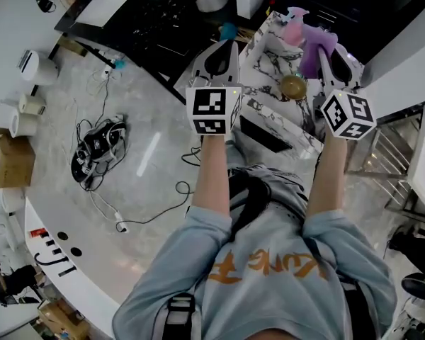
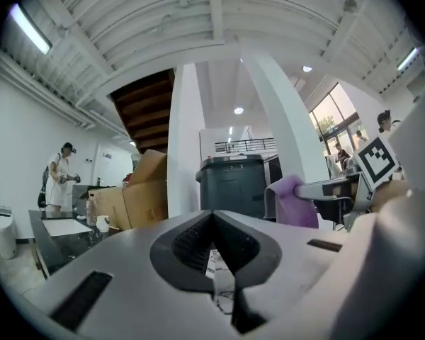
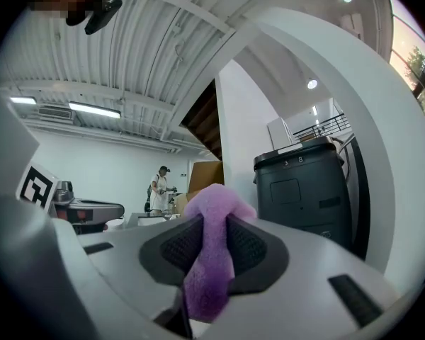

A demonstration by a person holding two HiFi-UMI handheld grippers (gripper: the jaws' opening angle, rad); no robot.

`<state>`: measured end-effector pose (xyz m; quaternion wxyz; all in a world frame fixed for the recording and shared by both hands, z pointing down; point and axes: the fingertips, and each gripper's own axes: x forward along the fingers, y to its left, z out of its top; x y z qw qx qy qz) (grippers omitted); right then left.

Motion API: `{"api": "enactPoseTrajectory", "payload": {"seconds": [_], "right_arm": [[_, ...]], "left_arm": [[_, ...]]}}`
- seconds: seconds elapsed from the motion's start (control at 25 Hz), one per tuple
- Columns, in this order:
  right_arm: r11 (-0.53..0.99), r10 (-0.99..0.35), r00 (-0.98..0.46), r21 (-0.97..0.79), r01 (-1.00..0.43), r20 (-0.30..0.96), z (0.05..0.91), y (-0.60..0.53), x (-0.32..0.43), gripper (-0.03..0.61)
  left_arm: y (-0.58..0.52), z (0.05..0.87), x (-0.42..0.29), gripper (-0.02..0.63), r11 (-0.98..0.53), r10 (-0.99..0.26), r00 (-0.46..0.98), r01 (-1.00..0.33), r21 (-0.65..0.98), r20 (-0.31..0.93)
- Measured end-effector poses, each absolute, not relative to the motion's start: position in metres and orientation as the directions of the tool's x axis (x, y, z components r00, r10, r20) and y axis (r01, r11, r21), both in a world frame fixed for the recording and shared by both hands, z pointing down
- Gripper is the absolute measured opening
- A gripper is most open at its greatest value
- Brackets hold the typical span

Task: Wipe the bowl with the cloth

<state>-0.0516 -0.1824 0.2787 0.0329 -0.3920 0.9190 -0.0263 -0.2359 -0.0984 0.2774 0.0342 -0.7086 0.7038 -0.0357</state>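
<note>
Above the marble table, right hand-held gripper clamps purple cloth near bowl; left hand-held gripper closed, empty.

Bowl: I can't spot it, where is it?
In the head view, upper right, the bowl sits on the marbled table, beside the right gripper.

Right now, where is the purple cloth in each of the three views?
Head view: purple cloth upper right, in the right gripper.
Left gripper view: purple cloth right of centre, beside the dark bin.
Right gripper view: purple cloth bottom centre, between the jaws.
Shared landmark: the dark bin, in both gripper views only.
</note>
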Motion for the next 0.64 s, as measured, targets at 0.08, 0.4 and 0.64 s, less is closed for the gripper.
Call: {"api": "enactPoseTrajectory", "payload": {"seconds": [0.08,0.4,0.64], "right_arm": [[0.695,-0.719,-0.694,-0.069,-0.716,-0.039,0.279,-0.184,-0.052,0.104],[0.676,-0.736,-0.676,0.026,-0.736,-0.010,0.278,-0.184,-0.044,0.104],[0.667,-0.740,-0.672,0.115,-0.736,-0.011,0.268,-0.182,-0.036,0.104]], "left_arm": [[-0.102,0.280,-0.234,0.023,-0.012,-1.000,0.013,-0.997,-0.076,-0.007],[-0.125,0.287,-0.213,0.023,-0.069,-0.998,0.068,-0.995,-0.069,0.018],[-0.136,0.298,-0.195,0.023,-0.124,-0.992,0.122,-0.992,-0.035,0.041]]}}
